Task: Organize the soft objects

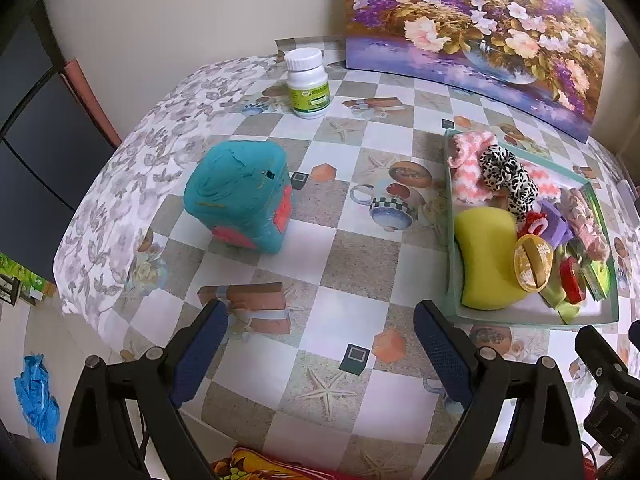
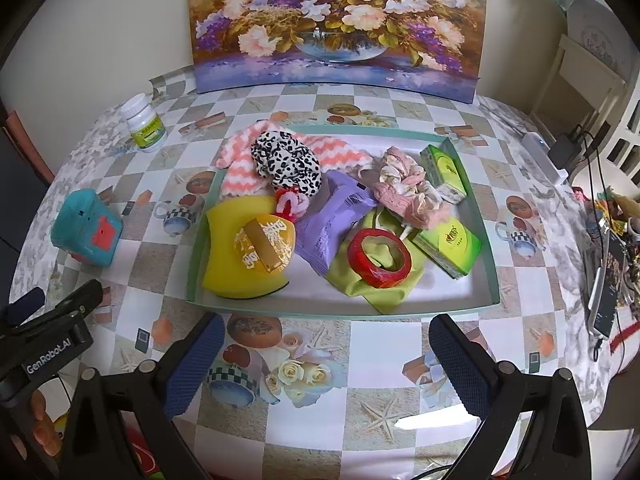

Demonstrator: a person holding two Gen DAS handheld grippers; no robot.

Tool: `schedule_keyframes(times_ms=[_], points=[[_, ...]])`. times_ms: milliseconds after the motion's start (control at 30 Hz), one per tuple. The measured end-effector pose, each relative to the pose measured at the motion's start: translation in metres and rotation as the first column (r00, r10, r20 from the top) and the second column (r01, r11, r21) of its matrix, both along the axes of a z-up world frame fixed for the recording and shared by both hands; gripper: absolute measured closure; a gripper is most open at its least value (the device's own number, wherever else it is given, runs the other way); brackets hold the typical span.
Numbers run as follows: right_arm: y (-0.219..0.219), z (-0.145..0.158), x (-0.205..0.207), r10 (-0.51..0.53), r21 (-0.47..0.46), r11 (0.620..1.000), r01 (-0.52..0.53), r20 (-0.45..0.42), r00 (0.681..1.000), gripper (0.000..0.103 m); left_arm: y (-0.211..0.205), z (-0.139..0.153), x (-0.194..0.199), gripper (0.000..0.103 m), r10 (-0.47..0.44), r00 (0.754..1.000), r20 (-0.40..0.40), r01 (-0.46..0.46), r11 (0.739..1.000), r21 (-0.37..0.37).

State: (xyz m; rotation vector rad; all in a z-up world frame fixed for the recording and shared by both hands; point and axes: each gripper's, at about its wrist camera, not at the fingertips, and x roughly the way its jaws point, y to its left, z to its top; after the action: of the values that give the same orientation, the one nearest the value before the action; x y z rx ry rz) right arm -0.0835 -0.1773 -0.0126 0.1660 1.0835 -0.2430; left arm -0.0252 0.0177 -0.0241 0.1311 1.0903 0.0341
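A teal soft cube (image 1: 240, 196) with red patches sits on the table ahead of my open, empty left gripper (image 1: 320, 320); it also shows at the left of the right wrist view (image 2: 86, 232). A pale green tray (image 2: 486, 248) holds a yellow sponge (image 2: 228, 268), a pink-and-white cloth (image 2: 240, 160), a leopard-print scrunchie (image 2: 286, 160), a pink scrunchie (image 2: 404, 184), a lime cloth (image 2: 360, 284), a red ring (image 2: 380, 258), a purple packet (image 2: 332, 224) and two green boxes (image 2: 450, 248). My right gripper (image 2: 326, 336) is open and empty just before the tray's near edge.
A white pill bottle (image 1: 307, 82) stands at the back of the table. A flower painting (image 2: 336, 20) leans on the wall behind the tray. The table's left edge drops to the floor, where blue plastic (image 1: 36, 396) lies. Cables and a phone (image 2: 608, 292) lie at the right.
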Motion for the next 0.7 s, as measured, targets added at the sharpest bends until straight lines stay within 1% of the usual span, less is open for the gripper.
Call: schedule_keyframes(times_ms=[267,700], points=[[-0.0006,0.0011,0.0008,0.004,0.005,1.0,-0.004,0.007,1.0,0.0,0.0,0.0001,0.0003,0.009,0.003,1.0,0.006,-0.003,1.0,0.012],[-0.0057,0.0023,0.0007,-0.005,0.008,1.0,0.005,0.015,1.0,0.0,-0.0081,-0.0011,-0.0011,0.009,-0.003,1.0,0.02,0.001,0.996,0.085]])
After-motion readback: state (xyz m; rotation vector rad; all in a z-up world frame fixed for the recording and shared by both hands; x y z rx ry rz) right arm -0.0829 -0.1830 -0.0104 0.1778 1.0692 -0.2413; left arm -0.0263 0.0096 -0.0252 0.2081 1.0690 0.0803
